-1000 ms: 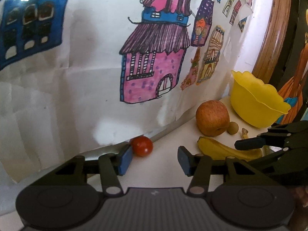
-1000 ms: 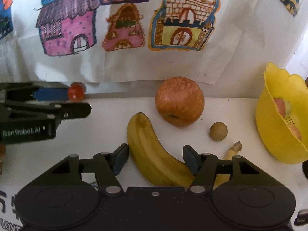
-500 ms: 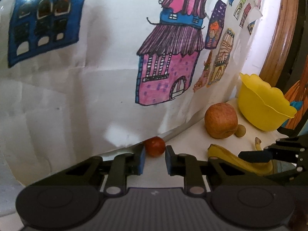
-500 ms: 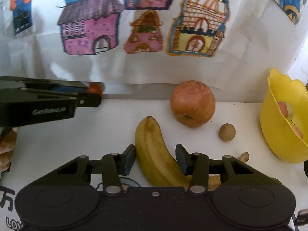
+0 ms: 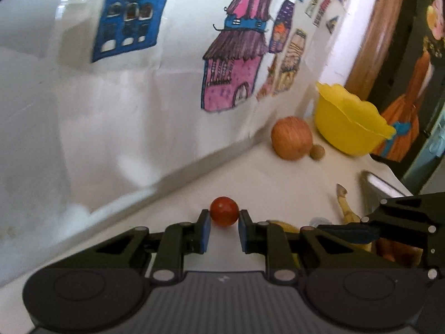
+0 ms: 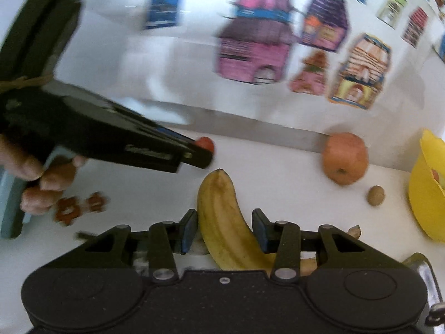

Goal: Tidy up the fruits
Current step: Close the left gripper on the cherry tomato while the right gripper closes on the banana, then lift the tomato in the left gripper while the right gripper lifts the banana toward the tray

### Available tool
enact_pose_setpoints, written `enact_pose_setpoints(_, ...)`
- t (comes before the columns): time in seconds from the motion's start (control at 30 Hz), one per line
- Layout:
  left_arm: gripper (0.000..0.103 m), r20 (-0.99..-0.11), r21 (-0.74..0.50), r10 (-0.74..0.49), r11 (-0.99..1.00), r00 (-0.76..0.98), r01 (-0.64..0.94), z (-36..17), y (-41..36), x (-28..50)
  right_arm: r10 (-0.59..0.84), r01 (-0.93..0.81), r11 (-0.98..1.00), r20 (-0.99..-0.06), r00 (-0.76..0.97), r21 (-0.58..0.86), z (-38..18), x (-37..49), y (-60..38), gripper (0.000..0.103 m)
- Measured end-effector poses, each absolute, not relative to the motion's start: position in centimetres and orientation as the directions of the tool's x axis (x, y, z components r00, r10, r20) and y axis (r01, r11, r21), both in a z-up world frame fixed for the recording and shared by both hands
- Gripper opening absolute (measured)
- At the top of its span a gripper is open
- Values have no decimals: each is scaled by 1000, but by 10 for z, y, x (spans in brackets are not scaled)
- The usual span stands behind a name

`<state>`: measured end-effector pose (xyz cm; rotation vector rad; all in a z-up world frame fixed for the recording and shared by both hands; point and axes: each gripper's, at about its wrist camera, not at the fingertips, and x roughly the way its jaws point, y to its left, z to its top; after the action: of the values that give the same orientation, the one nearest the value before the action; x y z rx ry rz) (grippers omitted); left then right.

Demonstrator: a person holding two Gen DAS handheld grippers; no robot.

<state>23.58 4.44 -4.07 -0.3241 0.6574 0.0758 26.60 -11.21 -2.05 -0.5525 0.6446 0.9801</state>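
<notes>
White tabletop (image 5: 172, 217) pushed up against a wall covered in kids' drawings of houses (image 5: 233, 55), pink, blue and orange ones, all a bit crinkled.

Left tool (image 5: 224, 226) is pinching a small red tomato (image 5: 224, 215) right at its fingertips, blue pads pressed on either side. From the right wrist view you can see that tool (image 6: 204, 150) coming in from the left with a hand (image 6: 41, 178) wrapped around the handle, the tomato (image 6: 205, 142) poking out at the tip. It looks raised off the surface, but that view is blurry, so not 100% sure.

Right tool (image 6: 224, 226) has its fingers partly closed around a banana (image 6: 225, 222) lying on the tabletop. The left pad seems to touch the peel, while there's a sliver of gap on the right side, so I can't tell if it's actually gripping.

Further back near the wall sits an apple (image 6: 345, 158), with a little round brown fruit (image 6: 375, 195) just beside it. At the far right is a yellow bowl (image 6: 425, 194) with a wavy rim and some fruit already inside. Some brownish printed shapes (image 6: 78, 208) are on the surface near the hand, too blurry to read.
</notes>
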Motion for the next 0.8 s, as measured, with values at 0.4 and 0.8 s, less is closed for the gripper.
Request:
enact_pose_setpoints(0.4, 23, -622, -238, -76, 966, 779, -96, -37, 42, 182, 588, -890, 407, -687, 427, -205, -17, 211, -116, 46)
enact_pose_setpoints(0.8, 24, -611, -242, -95, 968, 786, -71, -37, 47, 179, 615, -827, 550, -617, 492, -111, -12, 199, -132, 66)
